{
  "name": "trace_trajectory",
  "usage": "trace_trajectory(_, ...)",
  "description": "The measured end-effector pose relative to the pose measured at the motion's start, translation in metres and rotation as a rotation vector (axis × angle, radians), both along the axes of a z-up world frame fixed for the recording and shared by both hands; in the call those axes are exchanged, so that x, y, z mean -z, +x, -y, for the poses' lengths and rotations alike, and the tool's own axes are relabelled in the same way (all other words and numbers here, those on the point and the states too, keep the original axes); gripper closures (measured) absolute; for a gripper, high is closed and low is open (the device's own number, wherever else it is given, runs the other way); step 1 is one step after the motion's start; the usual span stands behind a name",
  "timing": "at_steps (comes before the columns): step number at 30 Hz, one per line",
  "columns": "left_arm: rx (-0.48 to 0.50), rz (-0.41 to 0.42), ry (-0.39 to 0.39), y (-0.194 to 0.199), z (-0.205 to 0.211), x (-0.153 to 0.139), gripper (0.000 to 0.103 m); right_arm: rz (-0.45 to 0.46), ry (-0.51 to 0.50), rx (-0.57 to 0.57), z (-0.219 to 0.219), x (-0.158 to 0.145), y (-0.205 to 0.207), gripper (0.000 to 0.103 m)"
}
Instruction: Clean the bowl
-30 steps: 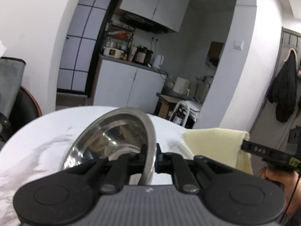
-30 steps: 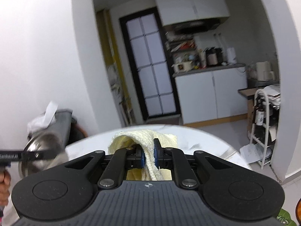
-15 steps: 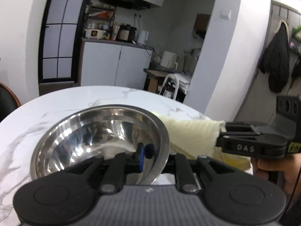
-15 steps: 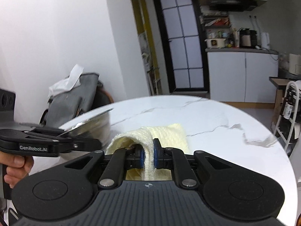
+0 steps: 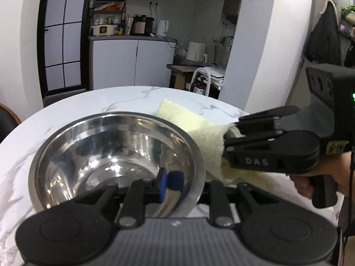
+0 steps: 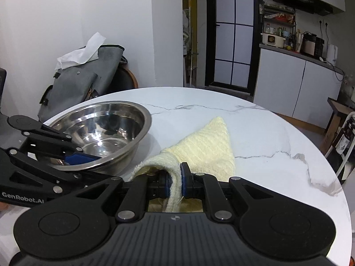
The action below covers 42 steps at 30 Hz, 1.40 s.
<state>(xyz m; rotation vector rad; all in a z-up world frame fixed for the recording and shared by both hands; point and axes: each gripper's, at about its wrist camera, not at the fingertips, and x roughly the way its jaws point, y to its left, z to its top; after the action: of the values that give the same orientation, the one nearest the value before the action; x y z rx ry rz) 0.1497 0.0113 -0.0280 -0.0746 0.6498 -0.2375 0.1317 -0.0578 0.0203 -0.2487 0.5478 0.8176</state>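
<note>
The stainless steel bowl (image 5: pixel 115 155) sits upright on the round white marble table (image 6: pixel 255 128), on its left part as the right wrist camera sees it, shiny inside with the kitchen mirrored in its wall. The left gripper (image 5: pixel 177 184) has it by the near rim: one blue pad (image 5: pixel 162 184) is inside the bowl, the rim runs between the two fingers, and the jaws are drawn in tight on that thin steel edge. Just to the right of the bowl lies the pale yellow cloth (image 6: pixel 206 148), one pointed corner spread flat on the marble, the near end bunched and lifted. The right gripper (image 6: pixel 175 182) pinches that bunched fold, jaws narrow with the cloth squeezed between the blue pads, a strip hanging down below them. From the left wrist camera the cloth reaches close to the bowl's right rim; whether it touches the steel I cannot tell. Out beyond the table: a grey backpack (image 6: pixel 82 86) with white tissue paper (image 6: pixel 82 52) poking from its top stands by the wall on the left, a black-framed glass door (image 6: pixel 230 33) behind, and white kitchen cabinets (image 5: pixel 131 63) with appliances on the counter.
</note>
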Motion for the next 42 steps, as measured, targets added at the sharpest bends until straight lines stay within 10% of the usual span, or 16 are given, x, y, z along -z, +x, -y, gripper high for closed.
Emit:
trace_trajectory(3, -0.016, -0.003, -0.007, -0.002, -0.001, 0.001, 0.077, 0.024, -0.006, 0.022, 0.0, -0.003, -0.004, 0.077)
trace_trajectory(5, -0.023, -0.001, -0.026, -0.002, -0.003, -0.002, 0.074, 0.061, -0.021, 0.062, 0.003, -0.008, -0.01, 0.04)
trace_trajectory(8, -0.041, 0.007, -0.049, -0.006, -0.006, -0.005, 0.044, 0.074, 0.001, 0.052, 0.013, -0.013, -0.016, 0.025)
trace_trajectory(15, -0.057, 0.053, -0.018, -0.018, -0.001, -0.017, 0.023, 0.101, -0.033, 0.069, 0.024, -0.017, -0.027, 0.015)
trace_trajectory(42, -0.029, 0.062, 0.106, -0.024, 0.02, -0.018, 0.02, 0.137, -0.247, 0.067, 0.042, 0.003, -0.046, 0.005)
